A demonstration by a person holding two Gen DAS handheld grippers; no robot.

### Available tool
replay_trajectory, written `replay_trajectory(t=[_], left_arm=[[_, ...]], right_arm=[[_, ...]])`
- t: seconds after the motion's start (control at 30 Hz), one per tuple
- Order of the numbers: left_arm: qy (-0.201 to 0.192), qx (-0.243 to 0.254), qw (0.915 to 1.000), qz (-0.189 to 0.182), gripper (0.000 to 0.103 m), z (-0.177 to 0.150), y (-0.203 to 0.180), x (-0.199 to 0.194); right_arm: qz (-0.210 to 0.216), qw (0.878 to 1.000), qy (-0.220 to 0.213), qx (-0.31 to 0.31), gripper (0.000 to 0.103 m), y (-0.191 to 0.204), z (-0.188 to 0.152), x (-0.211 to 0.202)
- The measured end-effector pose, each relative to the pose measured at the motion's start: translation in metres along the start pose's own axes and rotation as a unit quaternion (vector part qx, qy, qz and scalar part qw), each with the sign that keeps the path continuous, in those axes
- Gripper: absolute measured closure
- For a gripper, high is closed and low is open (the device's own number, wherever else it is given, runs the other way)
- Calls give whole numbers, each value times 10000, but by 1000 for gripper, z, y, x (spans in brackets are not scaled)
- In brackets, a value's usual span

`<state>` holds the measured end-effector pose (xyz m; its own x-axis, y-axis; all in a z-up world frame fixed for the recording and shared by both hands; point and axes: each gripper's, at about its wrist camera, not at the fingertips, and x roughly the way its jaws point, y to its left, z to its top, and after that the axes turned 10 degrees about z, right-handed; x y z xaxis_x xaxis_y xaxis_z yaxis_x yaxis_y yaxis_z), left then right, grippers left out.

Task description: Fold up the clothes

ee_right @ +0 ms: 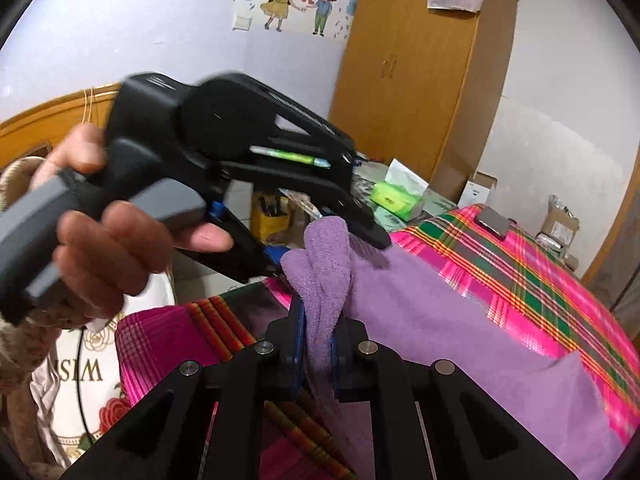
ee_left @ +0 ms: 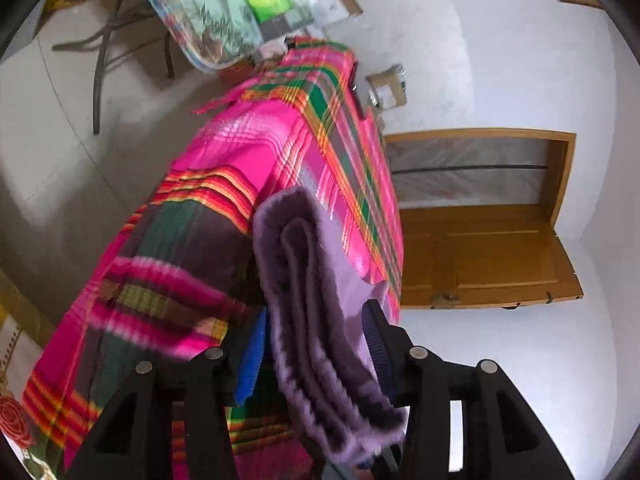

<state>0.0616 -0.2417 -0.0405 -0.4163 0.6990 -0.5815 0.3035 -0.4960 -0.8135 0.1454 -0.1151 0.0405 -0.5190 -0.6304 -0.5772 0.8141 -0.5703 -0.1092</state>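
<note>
A purple towel lies spread on a pink plaid cloth that covers the bed. My right gripper is shut on a bunched edge of the towel, lifted off the cloth. My left gripper shows in the right wrist view, held by a hand, and is shut on the same bunched edge just above. In the left wrist view the towel hangs in thick folds between my left gripper's blue-padded fingers, above the plaid cloth.
A table with a green tissue pack stands beyond the bed. A dark flat object lies on the plaid cloth. A wooden wardrobe and cardboard boxes stand behind. A flowered pillow lies at the left.
</note>
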Motion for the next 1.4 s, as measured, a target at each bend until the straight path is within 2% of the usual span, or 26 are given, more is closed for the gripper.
replay_trajectory(t=[0.07, 0.17, 0.23, 0.3, 0.53, 0.67, 0.87, 0.97, 1.13, 1.3, 1.4], left_arm=[[64, -12, 10000, 70, 56, 6, -2, 8], [58, 120, 9998, 137, 67, 13, -8, 14], [2, 191, 9996, 202, 82, 14, -11, 14], [-46, 259, 9993, 249, 84, 16, -12, 13], [-228, 499, 9973, 479, 88, 20, -6, 3], [-287, 480, 9968, 572, 88, 23, 2, 2], [-432, 441, 9967, 530, 88, 22, 10, -7], [-566, 479, 9959, 512, 88, 22, 7, -13], [-505, 442, 9956, 654, 88, 22, 13, -10], [-646, 699, 9920, 827, 88, 16, -9, -14], [-758, 883, 9892, 895, 88, 11, -26, -19]], right_arm=[[30, 10000, -23, 29, 92, 0, 0, -2], [66, 10000, -25, 53, 92, 0, 0, -3], [87, 9999, -15, 63, 92, 0, 0, -2], [91, 9999, 4, 76, 92, -1, 0, -1], [72, 9995, 289, -55, 92, 2, 7, 19], [84, 9987, 483, -168, 92, 9, 13, 34], [305, 9973, 662, 131, 92, 4, 19, 46], [317, 9975, 614, 149, 92, 5, 19, 46], [338, 9978, 534, 178, 92, 7, 18, 45], [358, 9981, 454, 208, 92, 8, 18, 44], [332, 9987, 257, 284, 92, 9, 16, 30]])
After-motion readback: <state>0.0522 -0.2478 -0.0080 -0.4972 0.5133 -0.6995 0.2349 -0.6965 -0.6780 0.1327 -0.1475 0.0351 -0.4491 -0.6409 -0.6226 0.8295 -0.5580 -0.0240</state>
